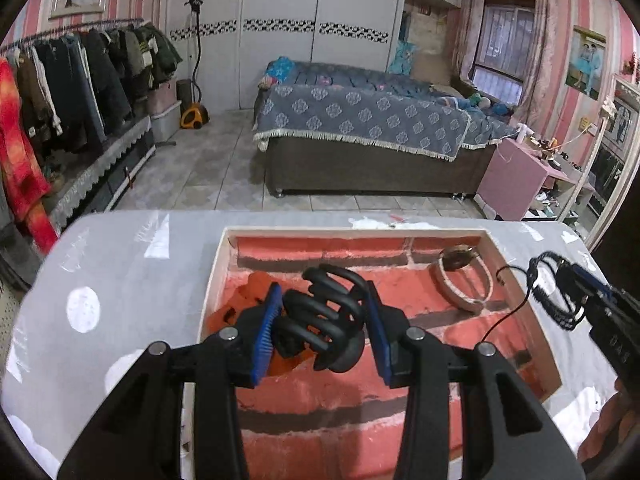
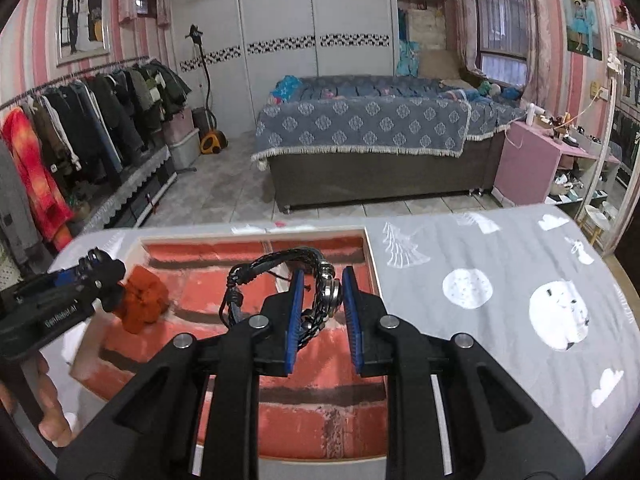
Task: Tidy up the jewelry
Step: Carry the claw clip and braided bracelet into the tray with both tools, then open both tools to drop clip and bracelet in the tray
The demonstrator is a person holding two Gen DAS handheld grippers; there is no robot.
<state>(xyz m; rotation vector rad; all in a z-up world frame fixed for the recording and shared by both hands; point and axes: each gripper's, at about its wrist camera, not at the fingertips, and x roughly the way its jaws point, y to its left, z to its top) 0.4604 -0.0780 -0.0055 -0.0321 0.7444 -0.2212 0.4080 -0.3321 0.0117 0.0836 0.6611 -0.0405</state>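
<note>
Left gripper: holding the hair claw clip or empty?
Holding it. The left gripper has its blue pads pressed on both sides of the black hair claw clip, carried above the red-lined tray.

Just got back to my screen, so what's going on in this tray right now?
A person is sorting accessories with two handheld tongs over a red-lined tray on a grey patterned tablecloth. The left tongs are clamped on a black claw hair clip; the right tongs hold a black braided leather bracelet. Both items are above the tray. Inside it lie an orange scrunchie and a pale-strapped wristwatch.
</note>
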